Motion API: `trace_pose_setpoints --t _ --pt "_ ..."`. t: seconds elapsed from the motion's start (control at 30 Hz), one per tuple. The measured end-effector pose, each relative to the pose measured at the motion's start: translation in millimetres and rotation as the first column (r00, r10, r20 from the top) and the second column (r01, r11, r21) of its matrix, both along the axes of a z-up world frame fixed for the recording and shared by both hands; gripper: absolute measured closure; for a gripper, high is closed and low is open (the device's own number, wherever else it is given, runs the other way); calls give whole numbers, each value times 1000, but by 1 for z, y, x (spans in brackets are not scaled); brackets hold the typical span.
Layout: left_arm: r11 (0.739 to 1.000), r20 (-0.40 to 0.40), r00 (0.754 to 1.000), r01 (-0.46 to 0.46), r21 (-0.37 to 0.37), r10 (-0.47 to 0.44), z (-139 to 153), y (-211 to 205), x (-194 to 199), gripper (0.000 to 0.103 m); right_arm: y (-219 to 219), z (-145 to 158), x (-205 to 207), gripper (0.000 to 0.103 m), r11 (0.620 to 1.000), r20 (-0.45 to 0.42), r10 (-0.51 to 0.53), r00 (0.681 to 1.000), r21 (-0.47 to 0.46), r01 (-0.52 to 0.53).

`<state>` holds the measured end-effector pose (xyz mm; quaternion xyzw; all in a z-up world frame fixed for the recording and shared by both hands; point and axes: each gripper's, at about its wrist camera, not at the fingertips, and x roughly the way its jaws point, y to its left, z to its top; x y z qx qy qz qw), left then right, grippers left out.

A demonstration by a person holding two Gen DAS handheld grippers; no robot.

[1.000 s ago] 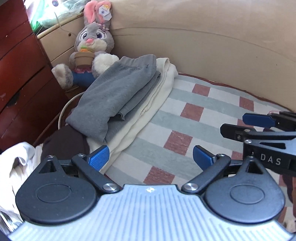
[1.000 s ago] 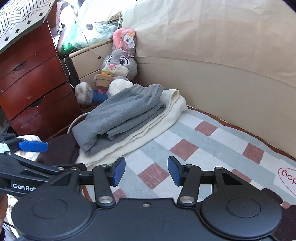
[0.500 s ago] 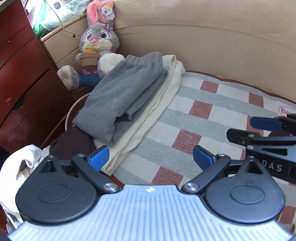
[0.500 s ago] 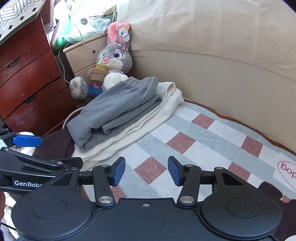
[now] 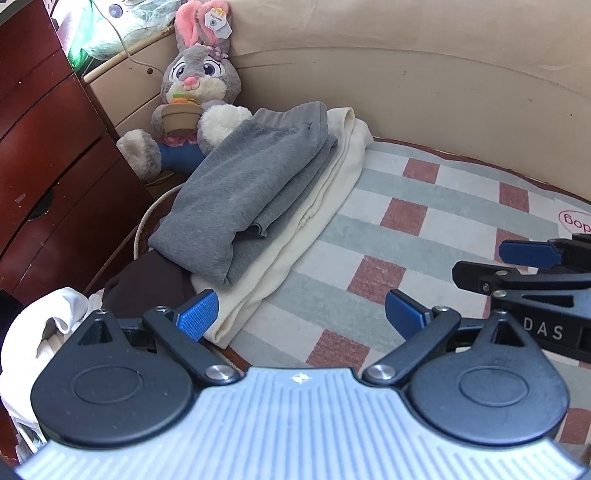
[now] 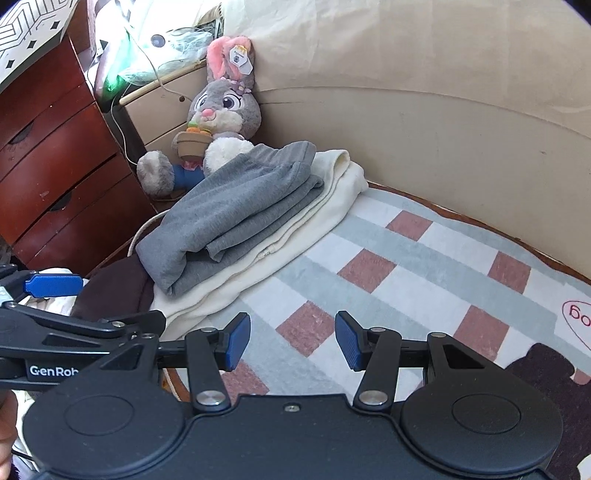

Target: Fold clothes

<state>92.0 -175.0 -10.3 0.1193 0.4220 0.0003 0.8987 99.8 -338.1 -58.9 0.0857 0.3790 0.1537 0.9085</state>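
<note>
Now the folded grey trousers (image 5: 255, 192) lie atop a folded cream garment (image 5: 314, 221) at the checked blanket's (image 5: 424, 229) far-left edge, sitting lower in both views than a second ago; both grippers hover empty, left gripper (image 5: 301, 314) spread wide, right gripper (image 6: 291, 341) half-spread; only the right wrist view shows a patterned board (image 6: 29, 33) atop the red-brown dresser (image 6: 55, 166); a plush rabbit (image 5: 195, 99) leans against the beige headboard (image 5: 424, 96); white laundry (image 5: 48, 325) lies crumpled left.

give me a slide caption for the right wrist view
Open right gripper hovers over checked bedding; folded grey garment stacked on cream one.
</note>
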Motion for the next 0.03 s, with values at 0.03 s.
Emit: trace_pose_setpoints --t 0.03 --pt "1000 -6 1000 7 1 -7 0 0 0 5 -1 0 0 47 1000 -2 3 1000 4 -3"
